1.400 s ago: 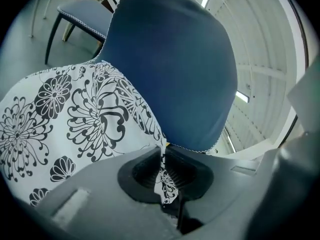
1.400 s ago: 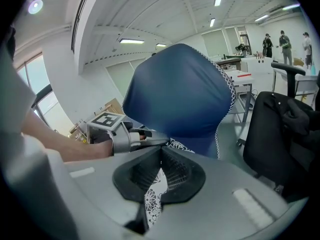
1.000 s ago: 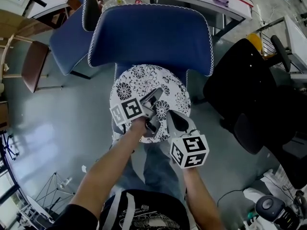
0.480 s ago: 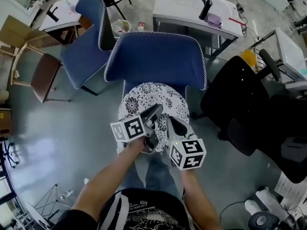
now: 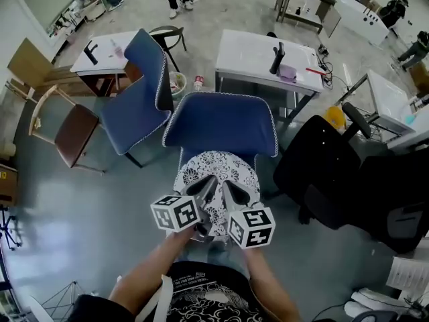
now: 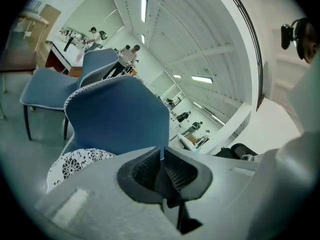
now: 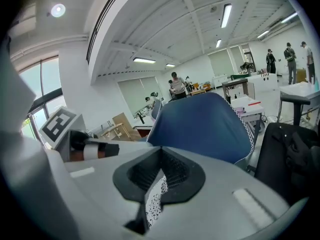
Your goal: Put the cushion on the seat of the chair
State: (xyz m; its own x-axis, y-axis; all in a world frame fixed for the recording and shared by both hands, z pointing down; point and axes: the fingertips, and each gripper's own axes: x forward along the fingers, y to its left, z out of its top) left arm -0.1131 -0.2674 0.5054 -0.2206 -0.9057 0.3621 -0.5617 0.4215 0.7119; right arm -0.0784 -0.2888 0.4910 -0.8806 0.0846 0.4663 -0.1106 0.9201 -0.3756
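The white cushion with black flower print [image 5: 218, 170] lies on the seat of the blue chair [image 5: 221, 126], under its backrest. Both grippers hover above the cushion's near edge and touch nothing. My left gripper [image 5: 206, 184] has its jaws closing, with a thin slit left between the tips and nothing in it. In the left gripper view, the left gripper [image 6: 162, 156] looks past the cushion [image 6: 80, 161] at the chair back [image 6: 120, 114]. My right gripper [image 5: 228, 186] is shut and empty. In the right gripper view, the right gripper [image 7: 161, 151] shows a strip of cushion [image 7: 156, 196] through the gap behind its tips.
A second blue chair [image 5: 137, 102] stands at the left, with a brown wooden chair [image 5: 70, 133] beyond it. A black office chair [image 5: 322, 173] is close on the right. A white table [image 5: 258, 52] stands behind the chair. People stand far back.
Both grippers have lifted up and drawn back from the cushion, which stays on the seat. The left jaws have narrowed from wide open. The head view now takes in more of the room.
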